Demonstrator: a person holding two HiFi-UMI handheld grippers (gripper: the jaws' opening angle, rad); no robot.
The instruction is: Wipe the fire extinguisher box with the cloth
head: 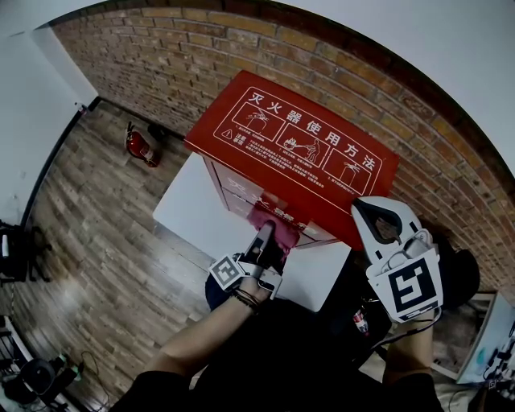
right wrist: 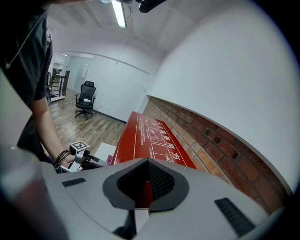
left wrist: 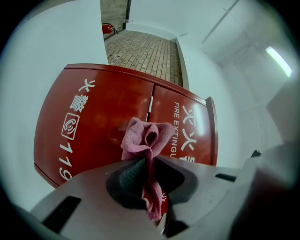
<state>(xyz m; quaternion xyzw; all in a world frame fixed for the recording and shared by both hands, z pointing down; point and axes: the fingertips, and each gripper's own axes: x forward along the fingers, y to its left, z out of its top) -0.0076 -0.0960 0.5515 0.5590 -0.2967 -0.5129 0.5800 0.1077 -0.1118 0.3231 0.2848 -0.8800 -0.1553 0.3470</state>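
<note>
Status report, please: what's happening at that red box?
Left gripper shut on pink cloth, at fire extinguisher box front. Right gripper shut, empty, clear of box. Nothing in the way.

An office-like room: brick wall below white plaster, wood-plank floor, a black swivel chair, a ceiling strip light, a red extinguisher box against the bricks and 1 extinguisher on the floor.

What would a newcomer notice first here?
A big red box stands against the brick wall. The left gripper holds a pink cloth at the box's front, while the right gripper hovers shut and empty at the box's right.
</note>
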